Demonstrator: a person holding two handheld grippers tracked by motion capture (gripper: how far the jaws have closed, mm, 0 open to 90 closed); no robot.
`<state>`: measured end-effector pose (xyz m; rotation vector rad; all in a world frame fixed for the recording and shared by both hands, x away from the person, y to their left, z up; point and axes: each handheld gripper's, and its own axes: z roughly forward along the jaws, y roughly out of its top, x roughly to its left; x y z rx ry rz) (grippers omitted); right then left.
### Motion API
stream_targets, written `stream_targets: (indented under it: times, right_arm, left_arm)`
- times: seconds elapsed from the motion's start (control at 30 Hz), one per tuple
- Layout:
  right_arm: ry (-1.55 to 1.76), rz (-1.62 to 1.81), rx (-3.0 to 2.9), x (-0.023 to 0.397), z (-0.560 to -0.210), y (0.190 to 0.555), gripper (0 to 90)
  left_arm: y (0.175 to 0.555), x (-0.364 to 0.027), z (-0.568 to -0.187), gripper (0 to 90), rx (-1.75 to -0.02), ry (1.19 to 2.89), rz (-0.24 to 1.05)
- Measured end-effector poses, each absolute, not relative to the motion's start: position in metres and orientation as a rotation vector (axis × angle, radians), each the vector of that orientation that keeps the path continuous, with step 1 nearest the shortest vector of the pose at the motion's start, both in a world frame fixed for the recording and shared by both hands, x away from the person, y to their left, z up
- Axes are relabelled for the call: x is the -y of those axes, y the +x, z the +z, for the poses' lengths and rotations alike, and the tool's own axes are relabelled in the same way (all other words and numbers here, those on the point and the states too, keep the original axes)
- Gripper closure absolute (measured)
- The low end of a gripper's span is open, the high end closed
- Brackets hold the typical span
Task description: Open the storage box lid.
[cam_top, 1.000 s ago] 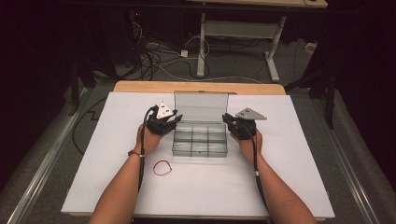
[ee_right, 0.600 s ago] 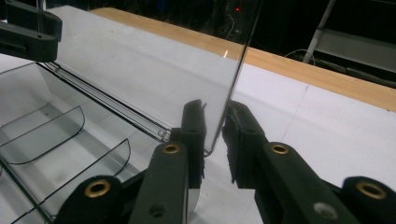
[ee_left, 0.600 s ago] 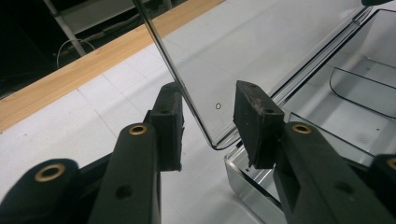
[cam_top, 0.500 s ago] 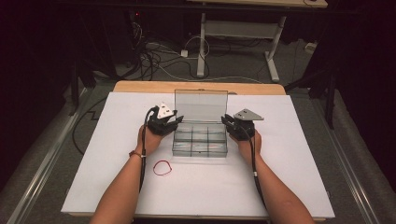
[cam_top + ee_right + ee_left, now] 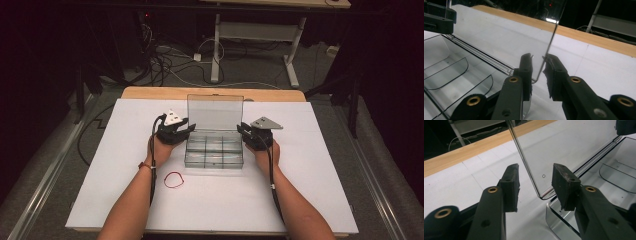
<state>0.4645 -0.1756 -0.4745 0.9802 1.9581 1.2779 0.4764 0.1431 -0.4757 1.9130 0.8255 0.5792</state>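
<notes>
Both fingers [image 5: 564,187] astride box lid [image 5: 215,112]

One camera looks down on you from above; two ride close on your grippers.
The high view faces forward over the whole table [image 5: 300,200]; each gripper view peers along its jaws, and both share the clear box's [image 5: 214,150] upright lid [image 5: 574,147].

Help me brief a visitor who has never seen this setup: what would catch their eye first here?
The clear plastic box at the middle of the white table, its lid standing upright. The left gripper and right gripper flank it, each with a lower corner of the lid between its jaws; the left jaws stand apart from it and have just been opening. A red rubber band lies nearer the person.
</notes>
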Motion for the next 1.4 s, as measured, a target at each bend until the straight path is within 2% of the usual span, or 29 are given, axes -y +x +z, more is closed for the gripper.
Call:
stream_targets:
  times: [0.43,0.63,1.07,1.2,1.4]
  right_arm:
    - [0.990,1.283,-1.955,0.177,-0.475,0.465,76.2]
    - [0.979,1.249,-1.972,0.175,-0.476,0.465,79.5]
    - [0.924,1.165,-1.976,0.169,-0.474,0.463,79.7]
    - [0.919,1.155,-1.978,0.169,-0.473,0.462,78.4]
    - [0.914,1.176,-1.969,0.174,-0.467,0.459,73.6]
  left_arm:
    - [0.476,-0.144,-0.476,55.6,-0.846,1.903,0.565]
    - [0.476,-0.141,-0.478,56.4,-0.849,1.918,0.574]
    - [0.473,-0.134,-0.473,55.9,-0.834,1.979,0.667]
    - [0.471,-0.133,-0.469,54.5,-0.806,2.022,0.715]
    - [0.466,-0.134,-0.462,47.5,-0.759,2.074,0.758]
